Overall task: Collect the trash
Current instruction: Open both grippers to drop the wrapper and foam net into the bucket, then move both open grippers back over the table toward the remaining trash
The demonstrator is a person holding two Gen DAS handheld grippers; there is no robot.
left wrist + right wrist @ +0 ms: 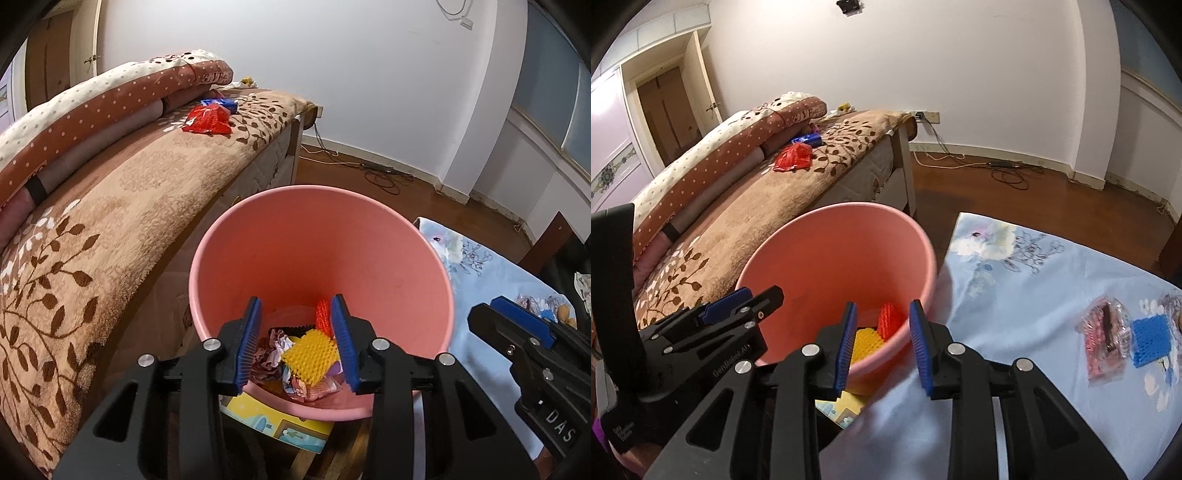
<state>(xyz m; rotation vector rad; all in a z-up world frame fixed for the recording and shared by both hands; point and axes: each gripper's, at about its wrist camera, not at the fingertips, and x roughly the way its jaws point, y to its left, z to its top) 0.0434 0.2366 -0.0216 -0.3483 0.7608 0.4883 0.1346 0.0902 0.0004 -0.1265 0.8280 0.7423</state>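
The pink bin stands on the floor between the bed and a pale blue flowered cloth, and already holds a yellow mesh piece, a red mesh piece and crumpled wrappers; trash remains outside it, namely a red wrapper and a blue packet far up on the bed's brown leaf blanket, and a clear packet with a blue mesh piece lying on the cloth.

The left tongs hang over the bin's mouth, jaws apart with nothing between the pads; the right tongs hover at the bin's near rim, jaws parted and likewise empty; I judge this the moment just after a drop, with the next pick to choose.

To do it well: lift each pair clear of the rim before swinging away, lest the light bin tip; the right pair seems best placed for the cloth items, which lie touching, so take one at a time, pinching a raised edge of the clear packet rather than pressing flat into soft fabric; the bed items are well apart from the bin and suit the left.
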